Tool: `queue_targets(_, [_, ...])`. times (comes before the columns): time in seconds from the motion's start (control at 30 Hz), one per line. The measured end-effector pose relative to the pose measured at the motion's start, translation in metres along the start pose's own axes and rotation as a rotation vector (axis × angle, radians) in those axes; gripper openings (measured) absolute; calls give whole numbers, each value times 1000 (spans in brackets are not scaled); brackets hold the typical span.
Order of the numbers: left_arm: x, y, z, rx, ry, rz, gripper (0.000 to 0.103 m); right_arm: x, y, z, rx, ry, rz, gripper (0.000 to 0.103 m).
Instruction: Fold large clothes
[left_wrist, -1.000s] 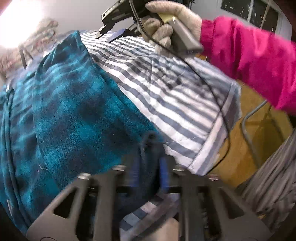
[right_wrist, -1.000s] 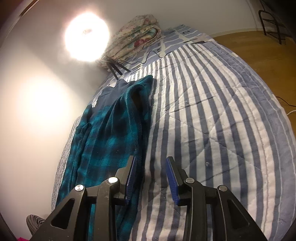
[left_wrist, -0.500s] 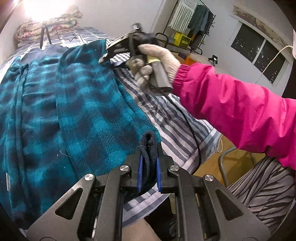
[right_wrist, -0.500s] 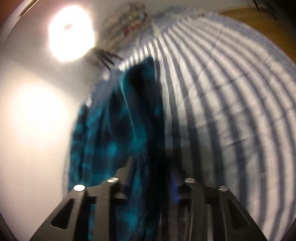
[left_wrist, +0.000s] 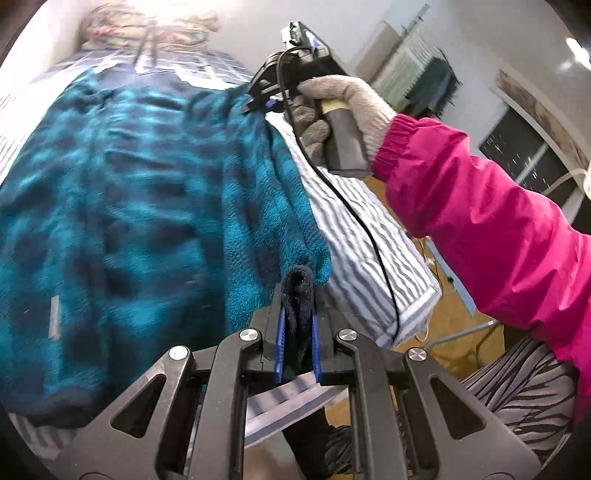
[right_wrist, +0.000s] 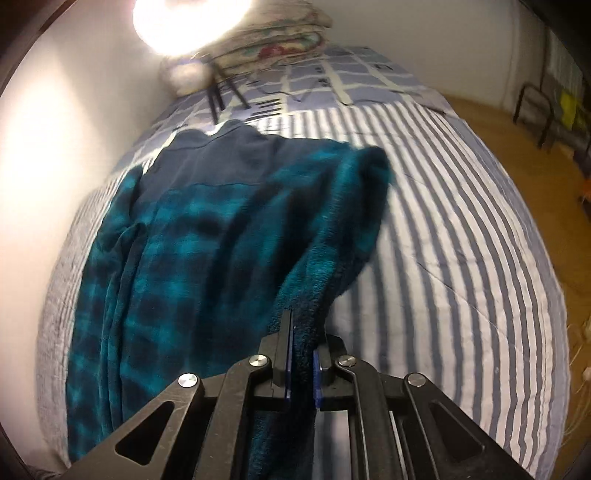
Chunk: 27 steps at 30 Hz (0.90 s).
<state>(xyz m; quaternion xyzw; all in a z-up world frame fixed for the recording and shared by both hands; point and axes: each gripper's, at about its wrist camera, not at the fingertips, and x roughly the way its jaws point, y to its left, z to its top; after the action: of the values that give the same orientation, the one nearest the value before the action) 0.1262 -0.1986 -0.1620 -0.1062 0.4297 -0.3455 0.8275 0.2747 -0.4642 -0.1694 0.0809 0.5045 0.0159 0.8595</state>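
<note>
A teal and navy checked fleece garment (left_wrist: 129, 203) lies lengthwise on the striped bed cover (left_wrist: 354, 206). My left gripper (left_wrist: 297, 295) is shut on its dark hem corner, which is bunched between the blue pads and lifted off the bed. Further up the same edge, a gloved hand (left_wrist: 332, 107) holds my right gripper (left_wrist: 266, 99) against the fleece. In the right wrist view, my right gripper (right_wrist: 303, 332) has its jaws pressed on the garment's (right_wrist: 207, 236) right edge, raising it as a ridge over the cover (right_wrist: 443, 258).
A folded floral quilt (right_wrist: 273, 40), a bright lamp (right_wrist: 184, 22) and black tripod legs (right_wrist: 221, 92) are at the head of the bed. Wooden floor (right_wrist: 517, 122) runs along the right side. A pink sleeve (left_wrist: 480, 221) and a black cable (left_wrist: 369, 240) cross the bed's corner.
My right gripper went from open over the bare striped cover to the garment's edge and closed on it. My left gripper rose with the hem, and the edge now hangs lifted between both.
</note>
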Motion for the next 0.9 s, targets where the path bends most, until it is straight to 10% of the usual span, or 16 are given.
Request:
queue_targets(0.47, [-23, 58, -16, -124, -1, 134, 9, 68, 170, -16, -401, 50, -94, 5])
queue_targets(0.9, [-19, 59, -23, -105, 6, 138, 9, 49, 167, -24, -457, -19, -14, 5])
